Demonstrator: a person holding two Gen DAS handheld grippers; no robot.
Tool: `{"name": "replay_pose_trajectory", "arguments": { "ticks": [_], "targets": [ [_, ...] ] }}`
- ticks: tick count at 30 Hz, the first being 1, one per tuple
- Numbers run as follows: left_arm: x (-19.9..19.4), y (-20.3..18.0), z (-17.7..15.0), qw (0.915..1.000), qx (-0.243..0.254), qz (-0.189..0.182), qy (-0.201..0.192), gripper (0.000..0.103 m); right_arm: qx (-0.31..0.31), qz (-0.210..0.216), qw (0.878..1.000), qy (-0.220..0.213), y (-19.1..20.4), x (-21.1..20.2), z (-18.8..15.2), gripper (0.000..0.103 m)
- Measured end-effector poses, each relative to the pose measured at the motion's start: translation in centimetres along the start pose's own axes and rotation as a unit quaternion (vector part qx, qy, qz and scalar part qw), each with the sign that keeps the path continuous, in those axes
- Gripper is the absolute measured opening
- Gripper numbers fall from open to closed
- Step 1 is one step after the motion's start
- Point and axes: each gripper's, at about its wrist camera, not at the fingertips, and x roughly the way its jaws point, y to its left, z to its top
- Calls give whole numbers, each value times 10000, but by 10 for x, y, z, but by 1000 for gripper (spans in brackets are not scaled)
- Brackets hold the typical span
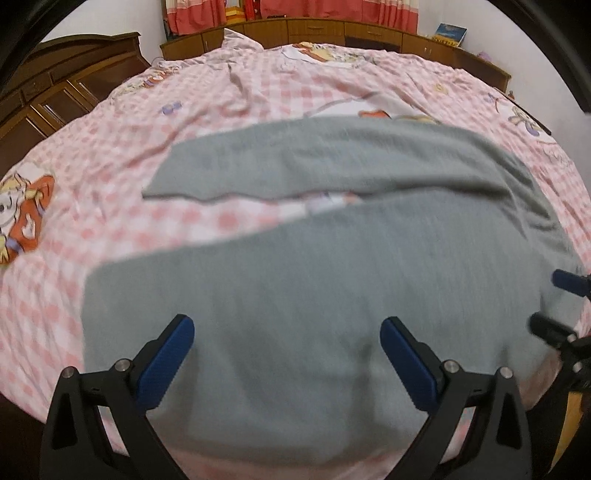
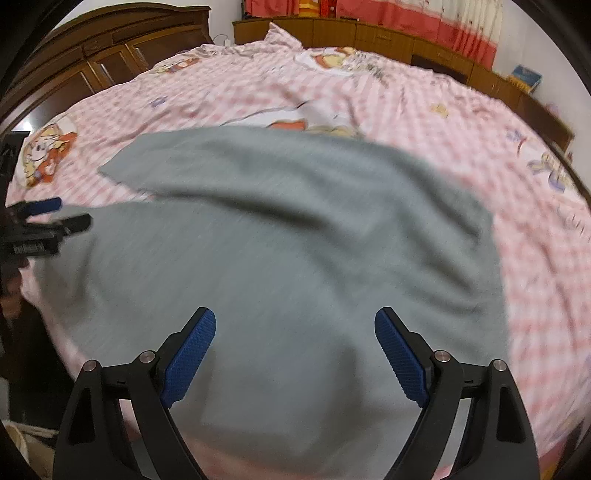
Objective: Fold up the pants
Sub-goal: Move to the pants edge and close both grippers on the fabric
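Note:
Grey pants (image 1: 303, 266) lie spread on a bed with a pink checked sheet (image 1: 110, 155). Both legs run to the left, with a strip of sheet between them. My left gripper (image 1: 287, 325) is open and empty, hovering over the near leg. My right gripper (image 2: 295, 321) is open and empty over the pants (image 2: 280, 251) toward the waist side. The right gripper shows at the right edge of the left wrist view (image 1: 554, 302). The left gripper shows at the left edge of the right wrist view (image 2: 55, 214). Both views are motion-blurred.
A dark wooden wardrobe (image 1: 55, 85) stands at the left of the bed. Low wooden cabinets (image 1: 332, 29) run along the far wall under red curtains (image 1: 332, 9). The bed's near edge lies just below the grippers.

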Motion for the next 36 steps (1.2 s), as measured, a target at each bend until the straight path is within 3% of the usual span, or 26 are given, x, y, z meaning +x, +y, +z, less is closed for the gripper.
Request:
{"name": "replay_pose_trajectory", "arguments": {
  "ticks": [4, 9, 19, 26, 32, 34, 35, 36],
  "targets": [
    [7, 27, 36, 9999, -101, 83, -59, 102, -192, -374, 9991, 39, -32, 12, 34, 90],
    [27, 67, 76, 9983, -579, 44, -48, 102, -153, -440, 9988, 114, -69, 33, 66, 90],
    [105, 125, 149, 9943, -964, 327, 332, 102, 91, -909, 9953, 322, -127, 97, 107, 90],
    [161, 143, 172, 9898, -1028, 745, 643, 102, -187, -759, 9951, 598, -130, 152, 114, 89],
    [173, 149, 176, 9898, -1336, 268, 423, 100, 277, -307, 9976, 551, -145, 158, 110, 90],
    [174, 144, 179, 9914, -1244, 144, 375, 92, 225, -282, 9980, 523, -144, 156, 111, 82],
    [175, 140, 180, 9922, -1184, 112, 366, 88, 135, -214, 9988, 425, -140, 151, 111, 67],
    [175, 133, 183, 9935, -1084, 27, 349, 76, 84, -191, 9992, 341, -139, 148, 112, 46]
  ]
}}
